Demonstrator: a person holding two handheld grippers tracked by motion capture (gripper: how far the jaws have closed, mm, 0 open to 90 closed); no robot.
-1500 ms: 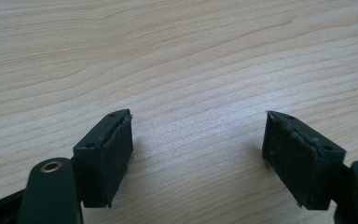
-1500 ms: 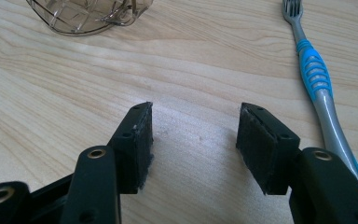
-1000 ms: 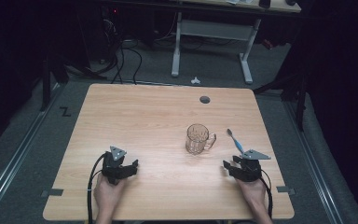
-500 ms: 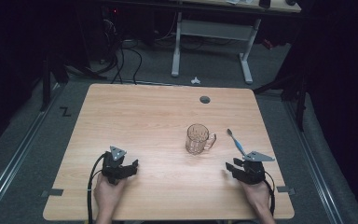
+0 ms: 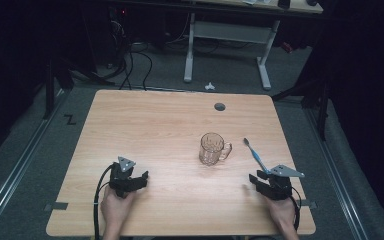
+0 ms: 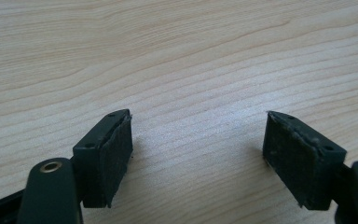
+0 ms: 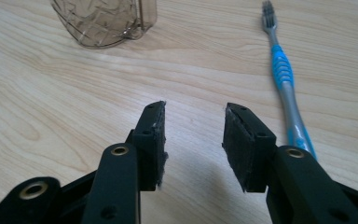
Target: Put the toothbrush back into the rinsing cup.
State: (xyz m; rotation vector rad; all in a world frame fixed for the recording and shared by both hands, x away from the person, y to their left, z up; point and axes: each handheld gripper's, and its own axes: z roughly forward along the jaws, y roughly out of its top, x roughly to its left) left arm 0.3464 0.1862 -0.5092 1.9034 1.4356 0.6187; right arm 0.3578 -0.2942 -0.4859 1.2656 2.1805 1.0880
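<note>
Two tools low over the near edge of the wooden table (image 5: 145, 120), one in each hand. Left tool (image 5: 136, 183) near the front left, jaws spread wide with bare wood grain between the pads (image 6: 116, 154), nothing held. Right tool (image 5: 258, 182) near the front right, jaws part-way apart and just been closing, bare table between the pads (image 7: 238, 144), nothing gripped. Blue and grey toothbrush (image 5: 256, 157) flat on the table just ahead of the right tool, bristle end pointing away from the person, handle end reaching close to the right tool's grey plate; in the right gripper view, toothbrush (image 7: 285, 77) lying outside the right-hand jaw, its near end passing behind that jaw, not between the pads. Clear glass mug (image 5: 211, 149) upright near the middle of the table, handle turned toward the toothbrush, left of it and apart from it; in the right gripper view, mug (image 7: 103, 21) ahead and to the left of the jaws. Small round hole (image 5: 220, 106) in the table top toward the far edge. Black cable (image 5: 98, 200) trailing from the left tool back past the left hand (image 5: 114, 212). Right hand (image 5: 283, 215) at the table's near edge behind its tool.
</note>
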